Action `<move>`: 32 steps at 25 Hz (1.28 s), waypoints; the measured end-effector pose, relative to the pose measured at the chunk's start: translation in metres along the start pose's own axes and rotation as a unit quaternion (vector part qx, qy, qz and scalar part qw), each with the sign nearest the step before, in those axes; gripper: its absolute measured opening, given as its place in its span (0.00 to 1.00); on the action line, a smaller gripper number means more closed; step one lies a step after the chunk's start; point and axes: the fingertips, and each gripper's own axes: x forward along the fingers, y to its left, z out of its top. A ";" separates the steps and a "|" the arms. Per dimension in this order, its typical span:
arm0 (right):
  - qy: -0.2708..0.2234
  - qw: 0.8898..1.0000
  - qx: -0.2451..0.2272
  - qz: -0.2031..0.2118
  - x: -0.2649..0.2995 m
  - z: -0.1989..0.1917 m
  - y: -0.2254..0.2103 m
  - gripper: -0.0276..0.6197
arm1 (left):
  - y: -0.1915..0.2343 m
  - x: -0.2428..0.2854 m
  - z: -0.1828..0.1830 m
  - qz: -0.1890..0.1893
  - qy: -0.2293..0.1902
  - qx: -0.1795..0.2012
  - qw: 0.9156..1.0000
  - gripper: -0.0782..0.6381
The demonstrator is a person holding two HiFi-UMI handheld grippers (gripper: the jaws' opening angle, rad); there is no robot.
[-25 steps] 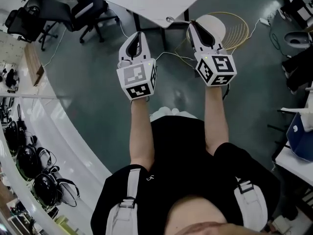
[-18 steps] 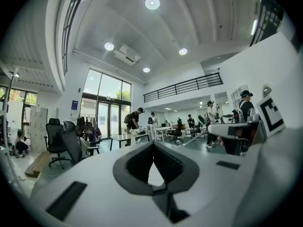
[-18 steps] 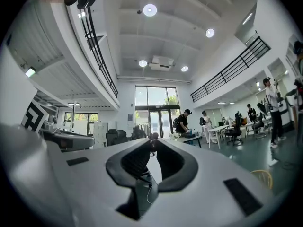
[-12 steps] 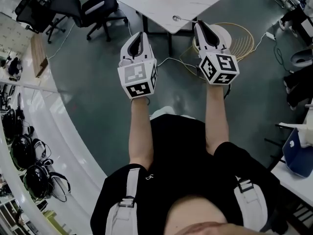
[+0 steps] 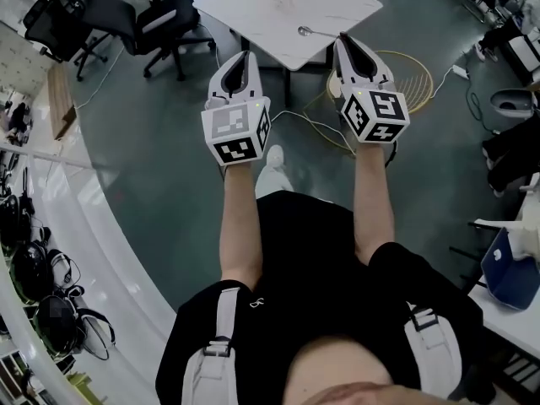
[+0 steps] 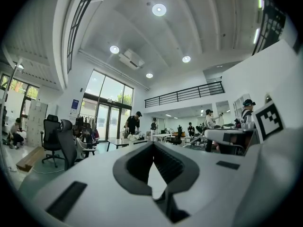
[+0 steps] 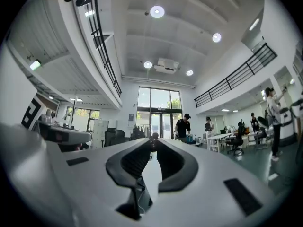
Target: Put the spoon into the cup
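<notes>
Nearest to us, in the head view: our black shirt (image 5: 304, 260), crossed by two grey shoulder straps (image 5: 221, 327), with both forearms stretched forward over the grey-green floor (image 5: 143, 150).

Next, left gripper (image 5: 244, 56), marker cube toward us. We log its jaws as closed tip to tip with nothing between them, as its own view shows.

Beside it, well apart: right gripper (image 5: 342, 39), held about level like the left. We log its jaws as a narrow slit apart and empty.

Just beside the right gripper's tips as the head view shows them: spoon (image 5: 307, 31), lying flat on the white counter (image 5: 270, 2) near the counter's near corner, touched by neither gripper.

Right of the counter, on the floor: a coil of yellow hoops (image 5: 409, 56).

Left of the counter and farther off: black office chairs (image 5: 156, 11).

Farthest, through both gripper views: a tall glass entrance (image 7: 158, 110) and several people (image 7: 182, 126) standing at desks.
</notes>
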 end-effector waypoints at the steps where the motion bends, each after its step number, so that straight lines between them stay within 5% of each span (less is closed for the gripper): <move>1: 0.001 1.000 -0.014 -0.003 0.001 0.000 -0.003 0.12 | -0.002 0.005 -0.001 -0.003 -0.003 -0.003 1.000 0.13; 7: 0.010 1.000 0.010 -0.013 0.022 -0.026 -0.039 0.12 | -0.016 0.048 -0.015 -0.043 -0.011 -0.017 0.999 0.13; 14: 0.004 1.000 0.028 -0.007 0.095 -0.046 -0.050 0.12 | 0.033 0.113 -0.027 -0.033 -0.011 -0.035 0.999 0.13; 25: 0.027 0.993 0.112 -0.036 0.259 -0.097 -0.116 0.12 | 0.093 0.296 -0.065 -0.074 0.068 -0.030 0.994 0.13; 32: 0.061 0.990 0.110 -0.067 0.354 -0.138 -0.139 0.12 | 0.138 0.397 -0.105 -0.098 0.116 -0.047 0.987 0.13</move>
